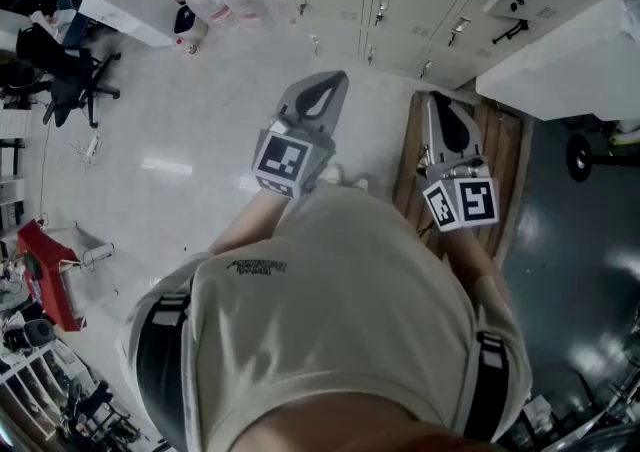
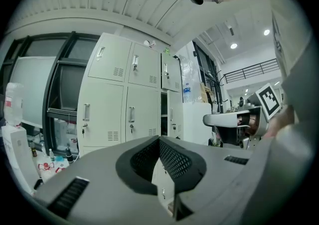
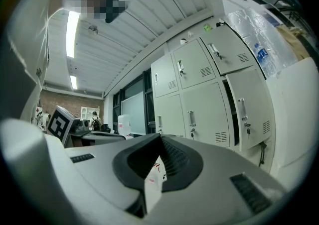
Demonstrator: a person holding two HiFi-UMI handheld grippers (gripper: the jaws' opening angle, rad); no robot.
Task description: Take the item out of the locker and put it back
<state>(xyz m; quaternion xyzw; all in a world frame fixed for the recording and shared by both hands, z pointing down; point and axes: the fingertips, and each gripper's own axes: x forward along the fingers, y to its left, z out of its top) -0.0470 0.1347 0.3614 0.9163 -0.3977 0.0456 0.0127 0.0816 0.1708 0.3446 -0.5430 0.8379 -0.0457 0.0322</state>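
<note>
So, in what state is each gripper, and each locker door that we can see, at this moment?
Left gripper: shut, nothing between its jaws.
Right gripper: shut, nothing between its jaws.
Two-column locker doors: all closed.
Lower locker door on the right: seems ajar, with a dark gap along its edge.

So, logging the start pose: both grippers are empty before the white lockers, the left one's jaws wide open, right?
No. The left gripper is shut, jaws together, as the left gripper view shows. It and the right gripper are indeed empty before the white lockers.
</note>
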